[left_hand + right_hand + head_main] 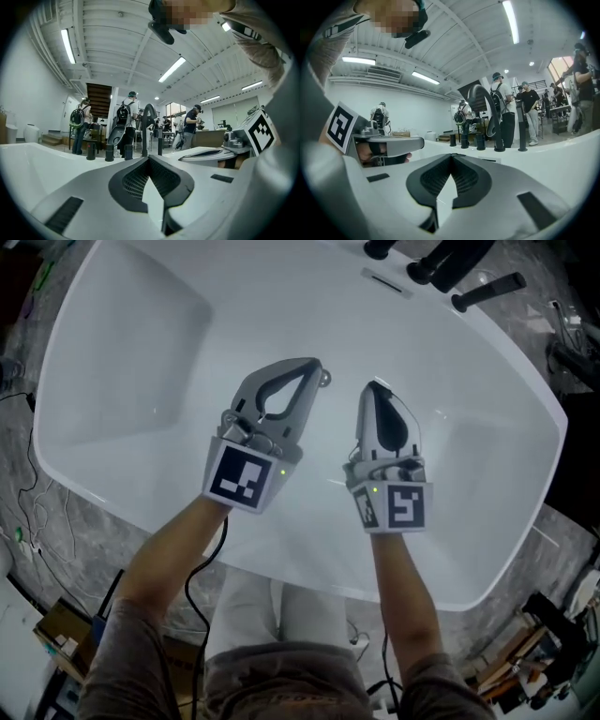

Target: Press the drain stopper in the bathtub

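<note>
Both tools hover over the white bathtub (pixel 131 352), the left gripper (pixel 309 367) and the right gripper (pixel 373 387) side by side, each with its jaws closed tip to tip on nothing. The drain stopper (pixel 325 379) appears to be the small grey round piece peeking out just beside the left gripper's tip, though most of it is covered, so that reading is unsure. That cover is the main risk: a press aimed half-blind could land off-centre and skid on the slick enamel. Neither gripper view looks down at the tub floor—both face the room past the black taps (pixel 469 273). The 2 grippers are also near enough to knock together.
</note>
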The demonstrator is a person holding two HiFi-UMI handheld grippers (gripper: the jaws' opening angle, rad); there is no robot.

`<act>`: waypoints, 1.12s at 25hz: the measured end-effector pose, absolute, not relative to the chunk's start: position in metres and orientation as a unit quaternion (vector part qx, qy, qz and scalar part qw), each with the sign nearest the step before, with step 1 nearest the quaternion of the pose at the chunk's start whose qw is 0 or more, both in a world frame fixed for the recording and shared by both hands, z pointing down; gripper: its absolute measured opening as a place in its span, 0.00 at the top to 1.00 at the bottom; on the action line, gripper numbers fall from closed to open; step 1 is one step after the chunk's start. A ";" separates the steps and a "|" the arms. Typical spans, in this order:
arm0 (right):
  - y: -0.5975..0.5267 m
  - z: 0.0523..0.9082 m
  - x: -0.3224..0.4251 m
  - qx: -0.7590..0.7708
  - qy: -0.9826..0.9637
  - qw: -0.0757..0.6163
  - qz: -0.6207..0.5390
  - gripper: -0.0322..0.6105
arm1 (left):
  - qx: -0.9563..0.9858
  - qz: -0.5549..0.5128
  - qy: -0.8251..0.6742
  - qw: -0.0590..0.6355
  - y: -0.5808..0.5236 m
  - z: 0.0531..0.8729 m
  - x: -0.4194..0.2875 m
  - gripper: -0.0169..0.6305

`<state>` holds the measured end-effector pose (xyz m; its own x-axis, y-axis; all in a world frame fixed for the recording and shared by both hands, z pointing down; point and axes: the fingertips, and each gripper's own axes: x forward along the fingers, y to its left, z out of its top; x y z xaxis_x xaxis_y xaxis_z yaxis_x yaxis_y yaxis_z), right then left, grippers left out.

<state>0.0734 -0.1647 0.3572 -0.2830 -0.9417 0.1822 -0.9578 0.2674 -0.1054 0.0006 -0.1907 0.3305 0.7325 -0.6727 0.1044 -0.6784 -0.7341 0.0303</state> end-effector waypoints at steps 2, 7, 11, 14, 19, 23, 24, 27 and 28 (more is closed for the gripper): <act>-0.169 0.371 0.074 0.598 -0.794 0.043 0.097 0.95 | 0.931 0.042 -0.362 0.038 -0.195 0.344 0.001 0.97; -0.180 0.405 0.077 0.606 -0.789 0.041 0.095 0.95 | 0.933 0.046 -0.354 0.034 -0.204 0.378 0.000 0.97; -0.186 0.432 0.078 0.609 -0.786 0.040 0.099 0.95 | 0.935 0.040 -0.350 0.033 -0.211 0.401 0.003 0.97; -0.186 0.453 0.073 0.606 -0.788 0.042 0.100 0.95 | 0.935 0.032 -0.351 0.037 -0.213 0.418 0.003 0.97; -0.190 0.497 0.071 0.603 -0.790 0.048 0.101 0.95 | 0.937 0.034 -0.346 0.041 -0.217 0.460 0.008 0.97; -0.193 0.522 0.073 0.602 -0.790 0.048 0.107 0.95 | 0.937 0.031 -0.345 0.045 -0.220 0.484 0.010 0.97; -0.193 0.528 0.072 0.602 -0.790 0.049 0.107 0.95 | 0.937 0.031 -0.345 0.046 -0.221 0.489 0.010 0.97; -0.198 0.547 0.072 0.600 -0.791 0.054 0.107 0.95 | 0.937 0.032 -0.343 0.050 -0.224 0.507 0.011 0.97; -0.200 0.554 0.072 0.600 -0.791 0.056 0.107 0.95 | 0.937 0.031 -0.344 0.051 -0.225 0.513 0.011 0.97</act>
